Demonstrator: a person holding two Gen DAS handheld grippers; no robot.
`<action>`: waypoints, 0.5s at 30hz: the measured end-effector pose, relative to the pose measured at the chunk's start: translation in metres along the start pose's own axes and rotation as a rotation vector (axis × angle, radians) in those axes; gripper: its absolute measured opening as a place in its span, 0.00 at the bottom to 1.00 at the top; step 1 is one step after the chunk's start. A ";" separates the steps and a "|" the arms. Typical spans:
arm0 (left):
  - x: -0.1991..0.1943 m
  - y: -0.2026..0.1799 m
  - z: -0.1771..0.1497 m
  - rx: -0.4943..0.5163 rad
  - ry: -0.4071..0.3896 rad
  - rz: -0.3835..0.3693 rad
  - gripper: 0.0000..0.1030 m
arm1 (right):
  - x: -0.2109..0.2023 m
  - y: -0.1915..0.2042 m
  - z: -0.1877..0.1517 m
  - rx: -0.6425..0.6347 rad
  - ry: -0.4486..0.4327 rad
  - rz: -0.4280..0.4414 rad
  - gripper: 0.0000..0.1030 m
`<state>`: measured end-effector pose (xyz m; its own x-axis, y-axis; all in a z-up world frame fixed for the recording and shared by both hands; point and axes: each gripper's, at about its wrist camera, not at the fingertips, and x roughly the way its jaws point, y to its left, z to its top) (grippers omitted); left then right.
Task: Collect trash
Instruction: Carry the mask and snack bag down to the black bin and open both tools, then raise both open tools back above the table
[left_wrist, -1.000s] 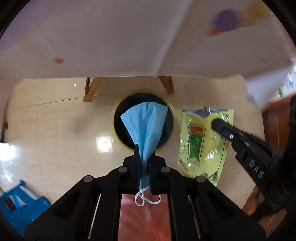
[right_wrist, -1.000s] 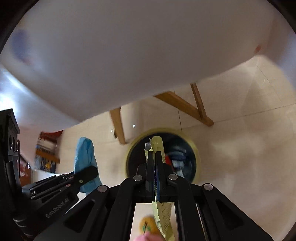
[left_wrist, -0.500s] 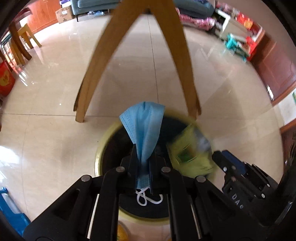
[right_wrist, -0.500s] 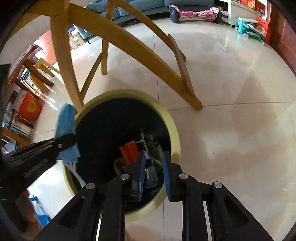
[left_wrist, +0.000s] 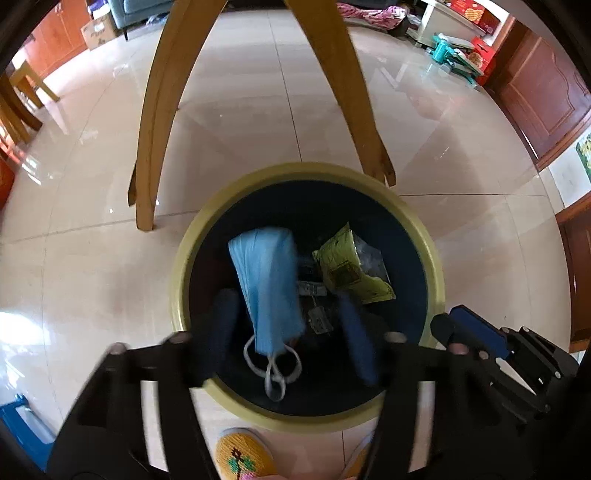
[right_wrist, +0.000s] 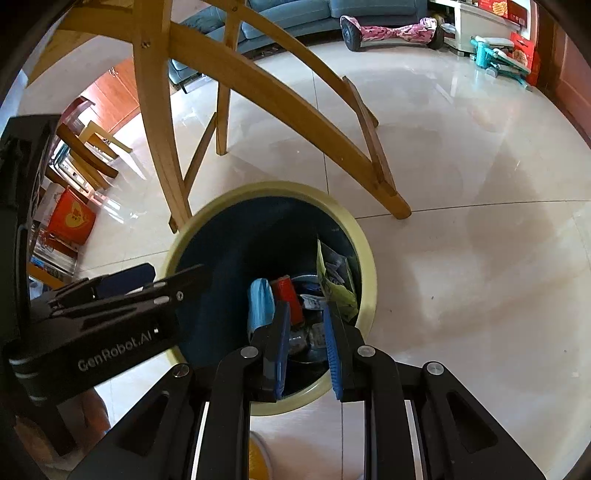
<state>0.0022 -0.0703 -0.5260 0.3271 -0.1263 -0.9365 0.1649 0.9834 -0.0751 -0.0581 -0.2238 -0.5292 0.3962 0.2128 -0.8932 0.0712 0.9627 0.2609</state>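
Bin (left_wrist: 177, 295): mask (left_wrist: 266, 288) between parted jaws

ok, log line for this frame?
left tongs: just opened, face mask dropping into bin | right tongs: open, empty | yellow wrapper: in bin

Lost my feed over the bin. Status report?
Left gripper just opened, blue mask dropping into bin. Right gripper open, empty; yellow packet already inside. Nothing in the way.

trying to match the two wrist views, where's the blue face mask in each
Left wrist: blue face mask mid-frame, dropping into the bin between the open fingers.
Right wrist: same mask lower centre, inside the bin beside a red can.
Shared landmark: the bin's yellow rim.
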 end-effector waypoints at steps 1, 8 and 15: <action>-0.003 -0.001 0.002 0.005 0.000 -0.001 0.63 | -0.006 0.000 0.000 0.003 -0.001 0.000 0.18; -0.050 -0.004 0.006 0.004 0.001 0.010 0.63 | -0.069 0.011 0.019 0.019 -0.001 -0.013 0.18; -0.145 0.009 0.021 0.001 -0.014 0.039 0.63 | -0.172 0.042 0.054 0.013 -0.011 -0.012 0.18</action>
<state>-0.0243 -0.0460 -0.3840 0.3465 -0.0893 -0.9338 0.1526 0.9876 -0.0378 -0.0734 -0.2285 -0.3448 0.4054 0.1989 -0.8922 0.0878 0.9631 0.2546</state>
